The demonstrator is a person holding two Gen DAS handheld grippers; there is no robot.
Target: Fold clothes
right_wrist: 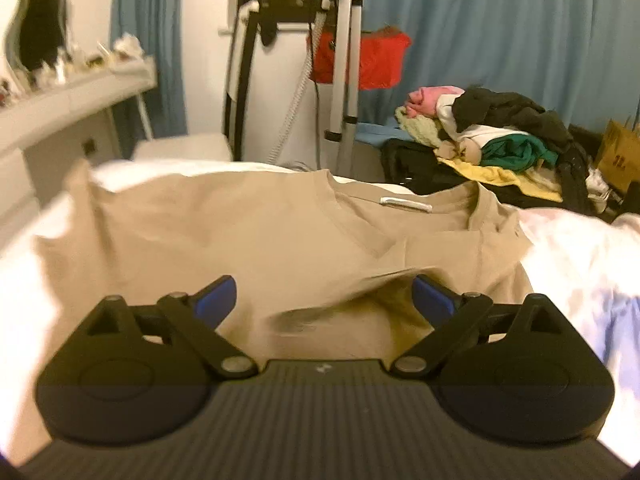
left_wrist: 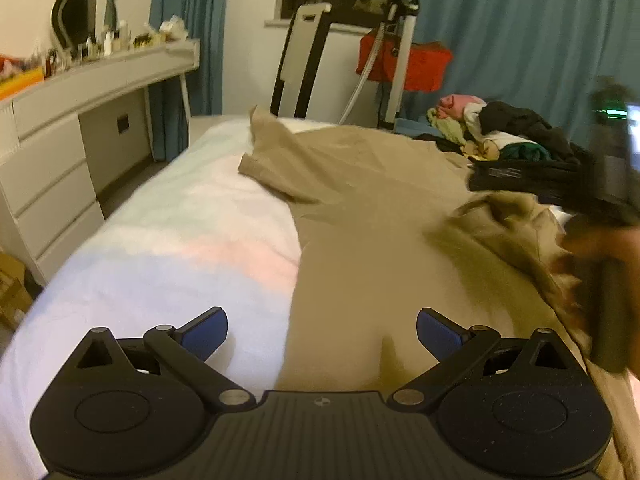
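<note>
A tan T-shirt [left_wrist: 360, 208] lies spread on a white bed [left_wrist: 180, 232], one sleeve flipped up at the far left. In the right wrist view the shirt [right_wrist: 240, 232] faces me with its collar and white label [right_wrist: 406, 205] at the far side. My left gripper [left_wrist: 322, 326] hovers open over the shirt's near edge, with nothing gripped. My right gripper [right_wrist: 324, 292] is open just above a raised, blurred fold of the shirt, and its pads are off the cloth. In the left wrist view the right gripper's black body [left_wrist: 560, 188] and a hand [left_wrist: 592, 252] appear blurred over bunched fabric.
A mixed pile of clothes [right_wrist: 492, 136] sits beyond the bed at the right. A white dresser [left_wrist: 60, 152] with small items stands left of the bed. A tripod stand [right_wrist: 344, 80], a red bag [right_wrist: 380, 60] and blue curtains [right_wrist: 500, 40] are behind. A cardboard box [right_wrist: 620, 156] sits far right.
</note>
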